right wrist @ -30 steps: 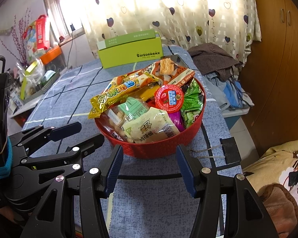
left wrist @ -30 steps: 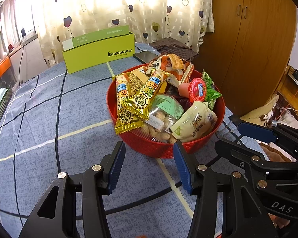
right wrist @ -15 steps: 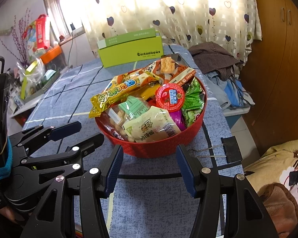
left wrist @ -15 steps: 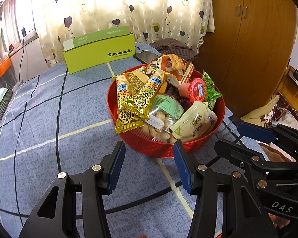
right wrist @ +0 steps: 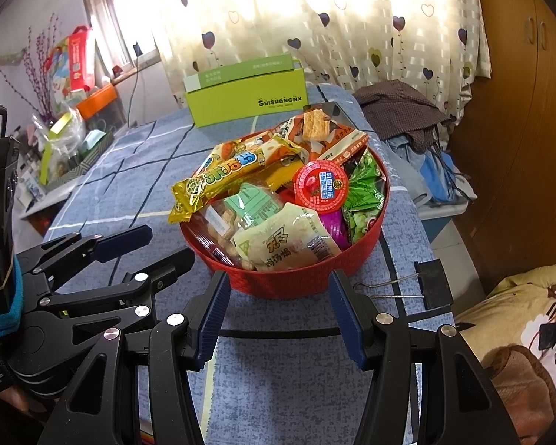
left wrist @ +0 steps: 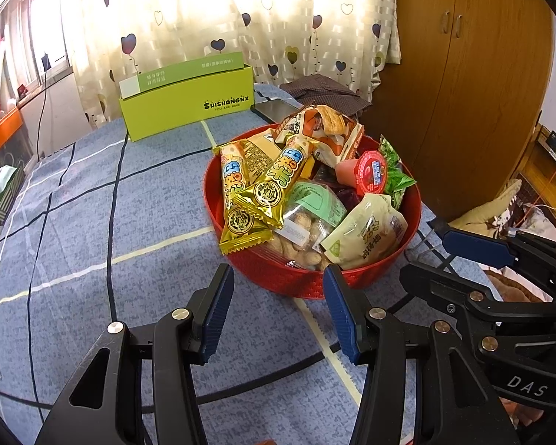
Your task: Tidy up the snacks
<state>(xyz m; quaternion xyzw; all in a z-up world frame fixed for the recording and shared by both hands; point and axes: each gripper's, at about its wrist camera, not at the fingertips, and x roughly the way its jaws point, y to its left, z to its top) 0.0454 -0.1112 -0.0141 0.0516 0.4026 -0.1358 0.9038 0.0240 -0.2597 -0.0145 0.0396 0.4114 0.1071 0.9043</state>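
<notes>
Left gripper (left wrist: 278, 307): fingers (left wrist: 218, 309) spread apart, nothing between them; ribbed blue pads on black plastic arms with silver rivets. Right gripper (right wrist: 276, 315): fingers (right wrist: 346, 319) likewise released, empty, same build. Each gripper shows at the edge of the other's view, beside its partner.

Directly beyond both sets of fingertips: red basket (left wrist: 278, 278), round, woven-texture plastic wall, standing on the counter (left wrist: 129, 222). It is heaped above the rim with snacks. Nearest the fingers, a cream pouch (right wrist: 281, 244) with green triangle mark, soft and puffy. Left of it, a clear bag of peanuts (left wrist: 300, 230) with mint-green label. Two glossy gold foil bars (left wrist: 241, 200) overhang the left rim. Farther back, a round jelly cup (right wrist: 320, 185) with red foil lid, a crinkled green packet (right wrist: 363, 193) at the right, and an orange cracker bag (left wrist: 322, 129) at the far side.

Counter cover: blue-grey woven cloth, dark and pale grid lines. A black binder clip (right wrist: 432, 289) grips its edge, right of the right fingers.

Beyond the basket: lime-green cardboard box (left wrist: 189, 100), lid open, printed "SHISHANGNX". Behind it, a cream curtain (left wrist: 241, 18) with heart print, backlit. Far right, a wooden wardrobe (left wrist: 463, 74). Dark checked cloth (right wrist: 400, 107) lies heaped past the counter's far right corner.
</notes>
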